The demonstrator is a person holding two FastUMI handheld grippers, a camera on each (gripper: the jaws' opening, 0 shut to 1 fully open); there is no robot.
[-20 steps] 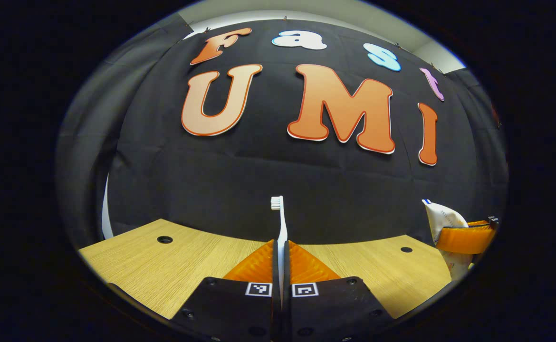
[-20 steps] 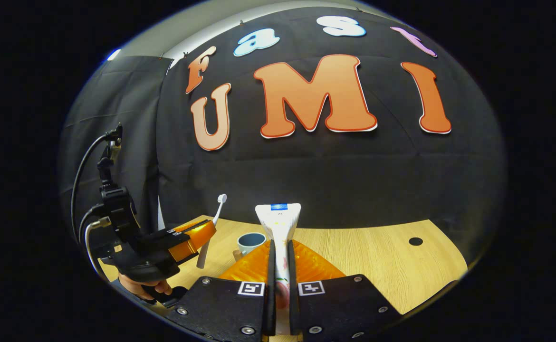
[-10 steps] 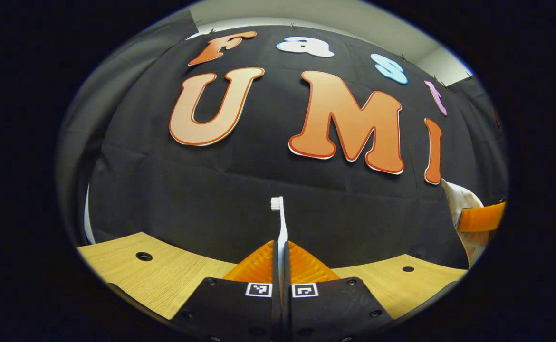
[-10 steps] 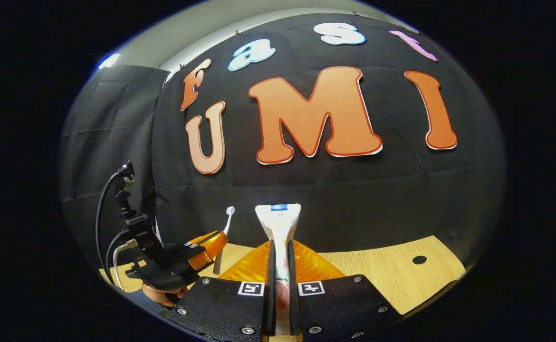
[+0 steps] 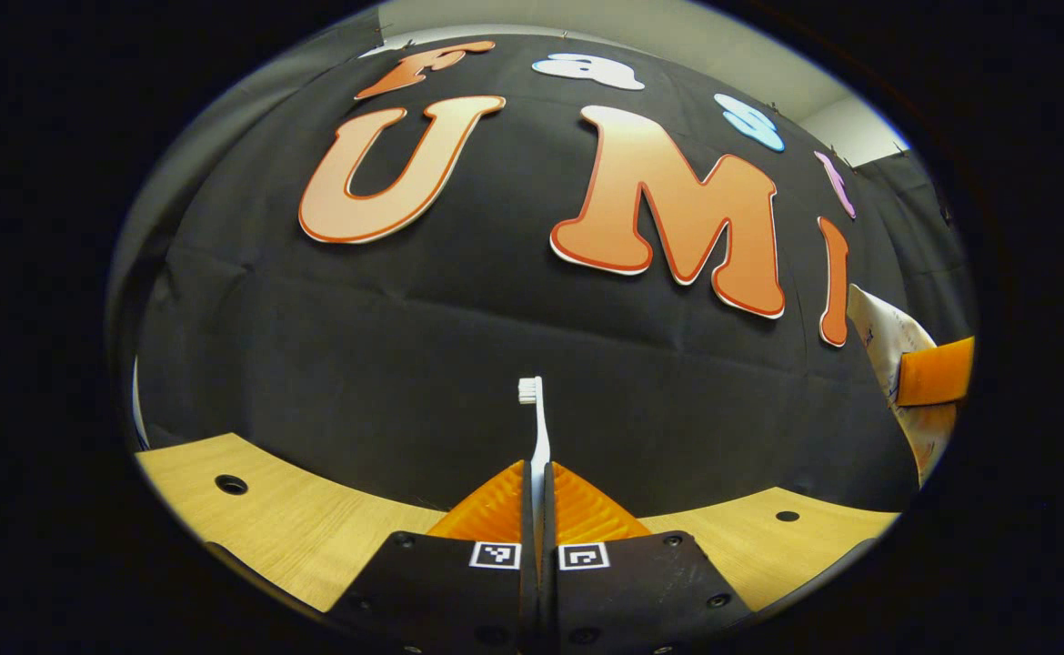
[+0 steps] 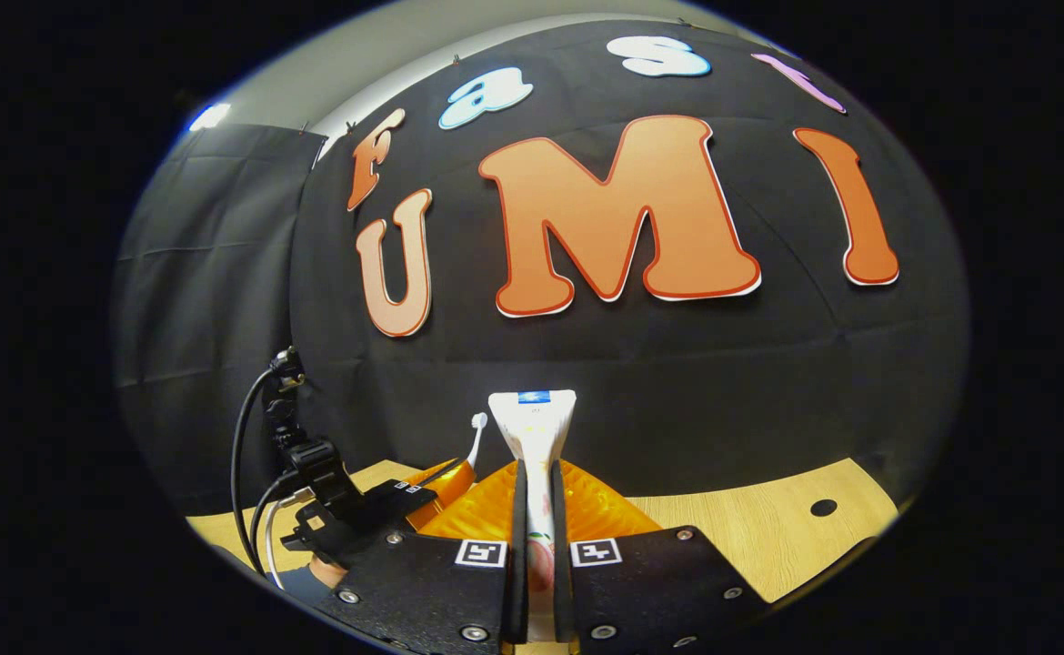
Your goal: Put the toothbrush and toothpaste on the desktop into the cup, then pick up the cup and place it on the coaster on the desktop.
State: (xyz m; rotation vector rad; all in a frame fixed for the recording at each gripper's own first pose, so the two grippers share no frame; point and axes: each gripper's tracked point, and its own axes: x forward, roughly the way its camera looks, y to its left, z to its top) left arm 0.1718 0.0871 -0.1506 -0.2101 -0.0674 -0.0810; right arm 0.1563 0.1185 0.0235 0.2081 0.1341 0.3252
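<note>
In the left gripper view my left gripper (image 5: 538, 473) is shut on a white toothbrush (image 5: 538, 423), which stands upright with its bristle head on top. At that view's right edge the white toothpaste tube (image 5: 887, 332) is held between orange fingers (image 5: 937, 371). In the right gripper view my right gripper (image 6: 534, 473) is shut on the toothpaste tube (image 6: 533, 428), crimped end up. To its left the left gripper (image 6: 441, 478) holds the toothbrush (image 6: 476, 437), close beside my right fingers. Both grippers are raised above the wooden desktop (image 6: 750, 528).
The desktop (image 5: 286, 509) has round cable holes (image 5: 231, 483), (image 5: 787, 516), (image 6: 824, 507). A hand (image 6: 323, 571) holds the left gripper's black handle with cables (image 6: 250, 473) rising from it. Black cloth walls the booth behind.
Both grippers have tilted up and moved closer together. The cup seen a second ago past my right fingers has dropped out of sight. Both holds are unchanged.
</note>
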